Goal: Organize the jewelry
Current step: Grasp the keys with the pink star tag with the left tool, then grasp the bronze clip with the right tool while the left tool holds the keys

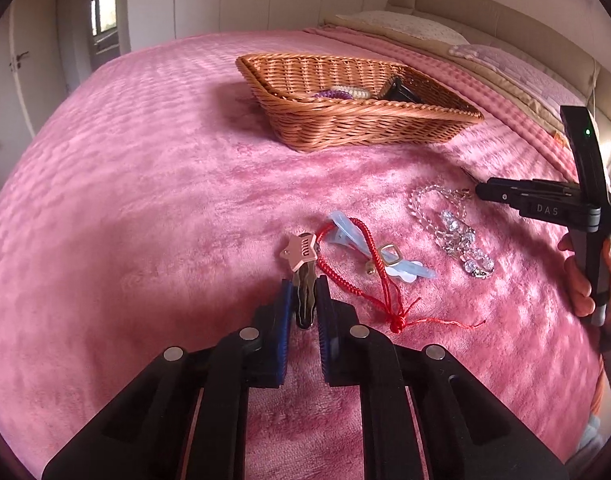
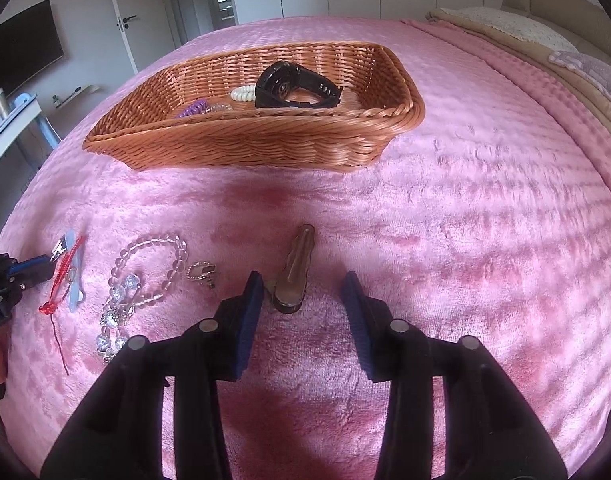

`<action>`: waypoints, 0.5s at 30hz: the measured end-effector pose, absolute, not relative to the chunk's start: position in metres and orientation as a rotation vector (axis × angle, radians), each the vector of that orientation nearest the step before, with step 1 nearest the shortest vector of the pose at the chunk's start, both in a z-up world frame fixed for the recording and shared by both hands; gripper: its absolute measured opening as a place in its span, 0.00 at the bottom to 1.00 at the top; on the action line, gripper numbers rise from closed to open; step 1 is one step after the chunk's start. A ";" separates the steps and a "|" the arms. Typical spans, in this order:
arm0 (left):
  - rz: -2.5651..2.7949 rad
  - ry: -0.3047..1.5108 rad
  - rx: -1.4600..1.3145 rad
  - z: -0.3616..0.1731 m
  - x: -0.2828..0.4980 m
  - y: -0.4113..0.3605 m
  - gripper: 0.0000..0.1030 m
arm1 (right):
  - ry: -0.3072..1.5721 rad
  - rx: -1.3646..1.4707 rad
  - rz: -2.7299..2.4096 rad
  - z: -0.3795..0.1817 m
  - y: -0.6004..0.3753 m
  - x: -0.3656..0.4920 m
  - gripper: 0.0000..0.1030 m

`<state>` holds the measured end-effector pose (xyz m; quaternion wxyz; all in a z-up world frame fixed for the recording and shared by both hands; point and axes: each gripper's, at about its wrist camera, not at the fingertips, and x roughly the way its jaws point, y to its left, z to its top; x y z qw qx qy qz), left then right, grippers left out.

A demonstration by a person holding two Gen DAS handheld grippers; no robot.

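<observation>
My left gripper (image 1: 304,285) is shut on the metal shank of a hair clip with a pink star (image 1: 300,254), low on the pink blanket. Beside it lie a red cord bracelet (image 1: 359,278), pale blue clips (image 1: 347,232), a clear bead bracelet (image 1: 423,198) and a crystal piece (image 1: 465,246). My right gripper (image 2: 302,279) is open, its jaws on either side of a brown hair clip (image 2: 295,268) that lies nearer the left pad. The wicker basket (image 2: 245,148) sits behind, holding a black band (image 2: 293,88), a white coil tie (image 2: 243,93) and a purple one (image 2: 193,109).
The pink blanket (image 2: 465,220) covers the bed. Pillows (image 2: 505,24) and a headboard are at the far right, with wardrobes and a door behind. A hand (image 1: 581,280) holds the right gripper at the edge of the left wrist view.
</observation>
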<state>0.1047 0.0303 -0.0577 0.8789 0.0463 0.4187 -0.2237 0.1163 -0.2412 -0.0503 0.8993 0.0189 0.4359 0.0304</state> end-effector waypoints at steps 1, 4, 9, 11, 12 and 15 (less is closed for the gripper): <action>-0.465 0.875 0.079 -0.057 0.105 0.033 0.10 | 0.901 0.036 0.063 -0.051 -0.240 0.117 0.30; -0.463 0.882 0.040 -0.058 0.106 0.037 0.10 | 0.898 0.014 0.065 -0.051 -0.237 0.118 0.20; -0.458 0.882 0.024 -0.059 0.106 0.039 0.10 | 0.891 0.006 0.063 -0.052 -0.234 0.117 0.19; -0.458 0.881 0.019 -0.058 0.106 0.040 0.10 | 0.891 0.020 0.069 -0.051 -0.234 0.117 0.19; -0.458 0.880 0.017 -0.058 0.106 0.040 0.10 | 0.890 0.025 0.070 -0.051 -0.236 0.116 0.19; -0.449 0.860 0.015 -0.055 0.103 0.042 0.09 | 0.884 0.033 0.081 -0.048 -0.240 0.108 0.19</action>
